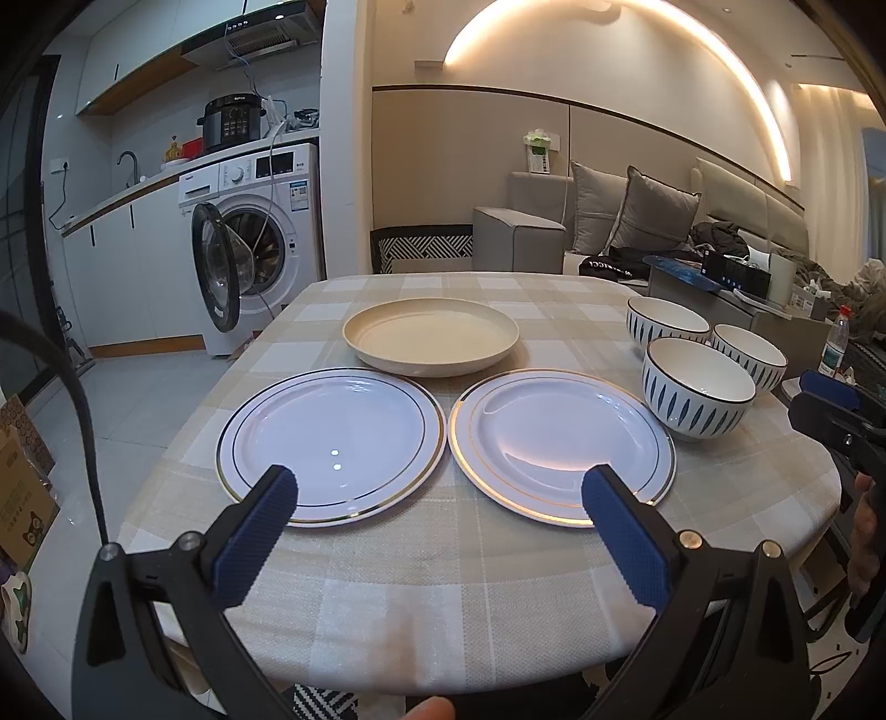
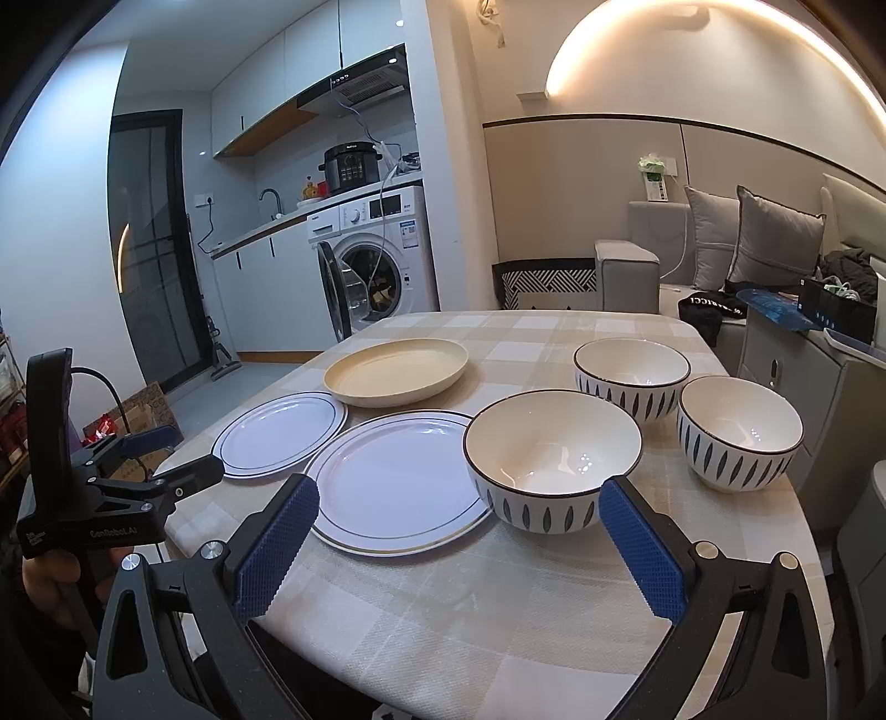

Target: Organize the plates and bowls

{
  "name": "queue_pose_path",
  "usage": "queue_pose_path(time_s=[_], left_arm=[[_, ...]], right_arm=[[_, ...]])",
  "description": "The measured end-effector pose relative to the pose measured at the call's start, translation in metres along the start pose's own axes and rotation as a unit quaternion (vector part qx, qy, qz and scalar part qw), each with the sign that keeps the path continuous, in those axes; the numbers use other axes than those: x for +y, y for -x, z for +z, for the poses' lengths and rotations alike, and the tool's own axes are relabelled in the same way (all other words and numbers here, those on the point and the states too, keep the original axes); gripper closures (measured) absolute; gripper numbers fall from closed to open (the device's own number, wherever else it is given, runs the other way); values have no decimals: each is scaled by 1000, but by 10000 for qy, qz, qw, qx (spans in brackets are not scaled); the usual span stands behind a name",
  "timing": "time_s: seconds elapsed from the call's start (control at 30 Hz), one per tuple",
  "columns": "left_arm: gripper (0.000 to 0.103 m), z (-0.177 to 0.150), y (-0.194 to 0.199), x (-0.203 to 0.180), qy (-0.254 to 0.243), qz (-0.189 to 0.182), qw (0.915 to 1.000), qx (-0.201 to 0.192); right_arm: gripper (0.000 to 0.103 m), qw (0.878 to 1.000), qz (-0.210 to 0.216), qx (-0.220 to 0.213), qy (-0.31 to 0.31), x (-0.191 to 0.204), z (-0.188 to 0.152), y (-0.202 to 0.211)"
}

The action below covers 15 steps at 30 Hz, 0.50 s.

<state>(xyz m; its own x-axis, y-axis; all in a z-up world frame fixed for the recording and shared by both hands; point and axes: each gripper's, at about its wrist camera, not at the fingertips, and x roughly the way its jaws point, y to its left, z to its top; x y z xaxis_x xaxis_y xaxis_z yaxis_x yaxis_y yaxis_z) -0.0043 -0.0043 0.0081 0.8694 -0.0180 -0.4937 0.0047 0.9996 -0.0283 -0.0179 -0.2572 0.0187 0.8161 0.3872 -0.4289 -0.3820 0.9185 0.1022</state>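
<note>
Illumination: warm arched wall light strip [image 1: 637, 33]. Kitchen side cooler, dimmer. Small glare spots on white plate [image 1: 332, 437]. Focus sharp. Fisheye bending and dark vignette at edges.

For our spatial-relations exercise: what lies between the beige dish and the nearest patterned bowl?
Only bare checked tablecloth; nothing stands between the beige dish and the nearest patterned bowl, shown best in the right wrist view.

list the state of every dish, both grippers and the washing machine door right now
left gripper: open, empty
right gripper: open, empty
two gold-rimmed white plates: flat, side by side, unstacked
beige round shallow dish: upright, empty
three white bowls with blue leaf pattern: upright, empty, unstacked
white front-loading washing machine: door open
</note>
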Motion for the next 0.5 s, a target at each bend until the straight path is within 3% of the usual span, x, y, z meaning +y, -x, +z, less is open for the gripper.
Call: queue_pose_path(time_s=[0.5], left_arm=[[0, 1, 2, 2, 6, 6, 10000, -13]], right_arm=[[0, 10000, 14, 13, 27, 2, -1, 0]])
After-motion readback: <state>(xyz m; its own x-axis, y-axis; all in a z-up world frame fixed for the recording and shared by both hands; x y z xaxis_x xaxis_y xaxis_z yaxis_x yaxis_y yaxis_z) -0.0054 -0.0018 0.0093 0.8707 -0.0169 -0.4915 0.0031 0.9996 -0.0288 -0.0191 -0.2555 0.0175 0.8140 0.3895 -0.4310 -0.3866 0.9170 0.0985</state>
